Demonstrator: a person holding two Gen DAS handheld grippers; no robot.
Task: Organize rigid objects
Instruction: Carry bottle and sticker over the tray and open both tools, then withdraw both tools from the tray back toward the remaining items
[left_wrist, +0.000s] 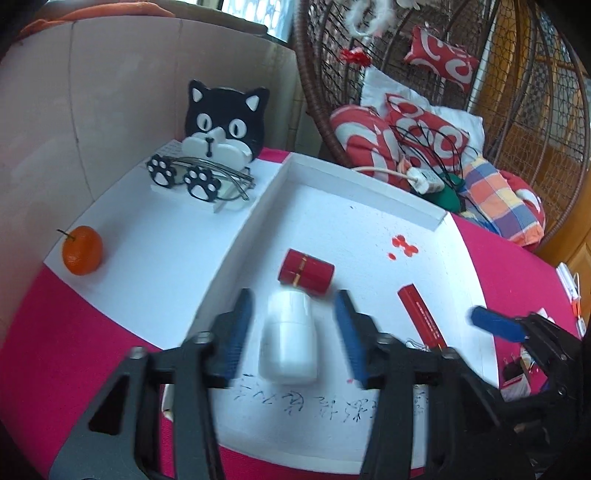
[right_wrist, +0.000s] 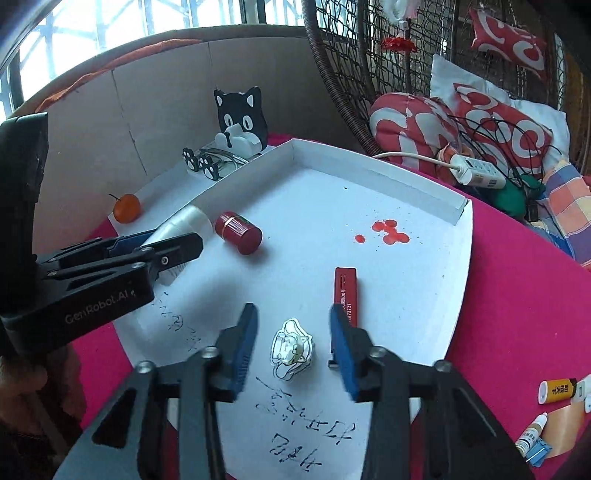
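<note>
white bottle lying in tray, red cylinder beside

Your two grippers, left gripper and right gripper, have black angular linkages, silver screws and ribbed blue fingers; the left one carries white "GenRobot.AI" lettering.

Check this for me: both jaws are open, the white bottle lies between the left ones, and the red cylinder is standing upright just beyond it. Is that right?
One thing is wrong: the red cylinder is lying on its side in the white tray, not standing upright. The left wrist view shows it. The rest holds: the white bottle lies between the open left gripper jaws, and the right gripper is open too.
</note>
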